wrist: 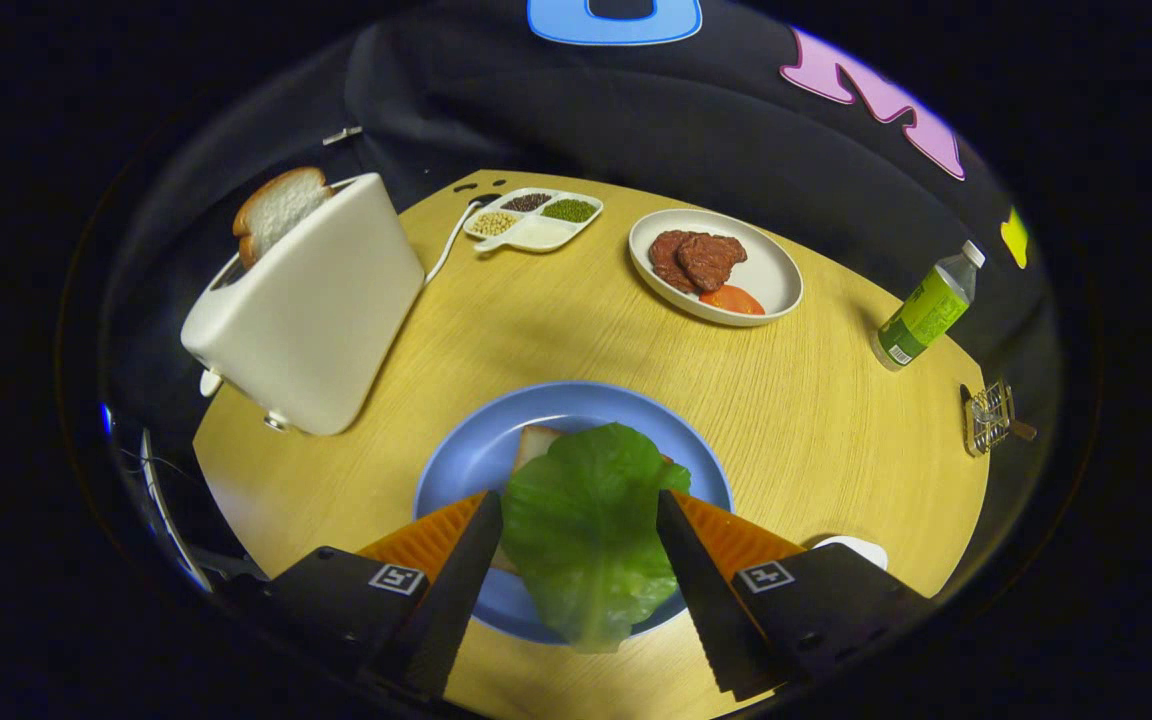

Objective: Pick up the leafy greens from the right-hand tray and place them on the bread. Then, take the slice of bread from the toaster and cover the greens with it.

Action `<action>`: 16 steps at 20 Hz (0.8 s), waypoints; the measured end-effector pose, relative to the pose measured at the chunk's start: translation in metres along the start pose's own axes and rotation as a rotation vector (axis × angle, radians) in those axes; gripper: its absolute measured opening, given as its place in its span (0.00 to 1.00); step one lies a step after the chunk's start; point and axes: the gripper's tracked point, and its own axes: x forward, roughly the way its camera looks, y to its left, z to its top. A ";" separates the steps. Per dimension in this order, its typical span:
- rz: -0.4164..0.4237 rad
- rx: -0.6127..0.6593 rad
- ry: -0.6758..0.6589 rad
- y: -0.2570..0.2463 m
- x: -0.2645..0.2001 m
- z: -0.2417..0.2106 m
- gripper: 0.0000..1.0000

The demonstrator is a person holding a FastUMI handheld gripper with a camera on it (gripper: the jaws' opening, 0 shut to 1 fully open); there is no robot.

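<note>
Lying on the bread (pixel 536 443) in the blue plate (pixel 456 460), low in the frame: leafy greens (pixel 586 530), between wide-open claw (pixel 580 512) fingers. Upper left, toaster (pixel 311 310) held another slice (pixel 278 208).

No legible text is found. A green label is carried by the bottle (pixel 926 308) at the tabletop's right edge, its print too small to be read. Square coded markers are borne by the gripper (pixel 580 520); its fingers flank the leafy greens (pixel 586 530), apart.
</note>
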 end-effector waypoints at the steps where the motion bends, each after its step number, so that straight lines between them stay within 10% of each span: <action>1: 0.006 0.010 -0.019 0.002 -0.006 0.008 0.98; 16: 0.218 -0.092 -0.311 0.144 -0.086 0.187 1.00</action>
